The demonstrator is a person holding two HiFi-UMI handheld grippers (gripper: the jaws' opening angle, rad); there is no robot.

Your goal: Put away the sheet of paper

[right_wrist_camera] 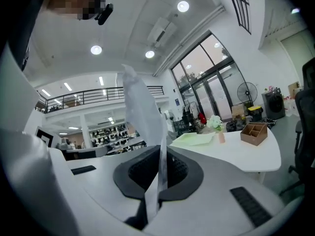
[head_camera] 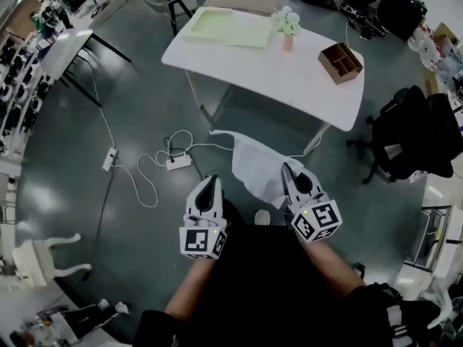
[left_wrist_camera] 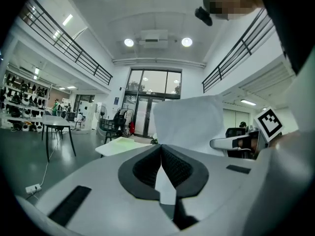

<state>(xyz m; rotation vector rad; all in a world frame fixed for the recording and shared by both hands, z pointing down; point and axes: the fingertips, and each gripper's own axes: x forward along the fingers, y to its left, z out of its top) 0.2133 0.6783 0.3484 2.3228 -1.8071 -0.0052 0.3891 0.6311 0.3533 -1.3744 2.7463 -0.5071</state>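
Paper (head_camera: pixel 257 161) hangs above the floor, well short of the far counter (head_camera: pixel 289 85), spanning both grippers. Left gripper (head_camera: pixel 210 184): jaws closed on the paper. Right gripper (head_camera: pixel 288 172): jaws likewise clamped on the paper, which stands edge-on between them.

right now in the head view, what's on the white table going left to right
On the white table: pale green mat -> small vase of flowers -> wooden compartment box.
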